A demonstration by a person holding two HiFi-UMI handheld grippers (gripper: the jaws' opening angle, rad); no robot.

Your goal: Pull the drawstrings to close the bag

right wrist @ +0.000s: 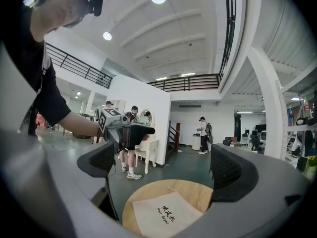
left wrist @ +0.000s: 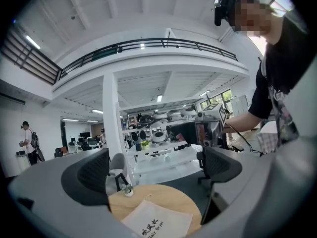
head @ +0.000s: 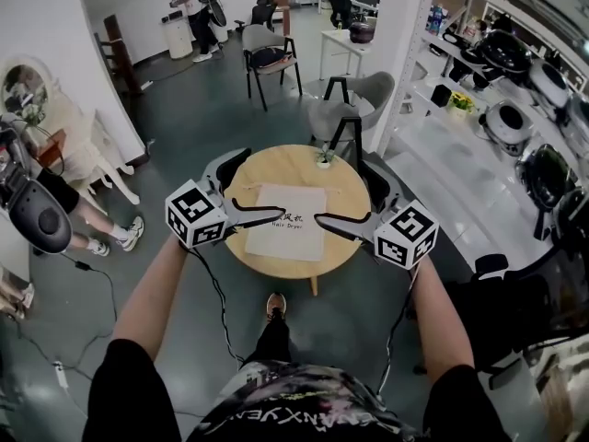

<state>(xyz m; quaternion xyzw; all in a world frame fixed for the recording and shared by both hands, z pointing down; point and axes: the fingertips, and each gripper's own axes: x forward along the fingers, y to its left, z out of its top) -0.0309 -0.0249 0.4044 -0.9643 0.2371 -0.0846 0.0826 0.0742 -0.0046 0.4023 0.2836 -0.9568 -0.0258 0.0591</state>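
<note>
Both tools, left point(left wrist: 156, 170) and right point(right wrist: 166, 167), hang wide open and empty above the flat cloth bag point(head: 288, 221) mid-desk point(head: 276, 161); it looks light, limp and slide-prone, so I'd pinch the barely visible drawstrings point(right wrist: 170, 190) at its far edge.

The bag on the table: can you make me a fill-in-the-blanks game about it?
The bag is coloured ____. It lies on a ____ wooden table. The left gripper and the right gripper both have jaws wide ____.
Missing words: white, round, open.
</note>
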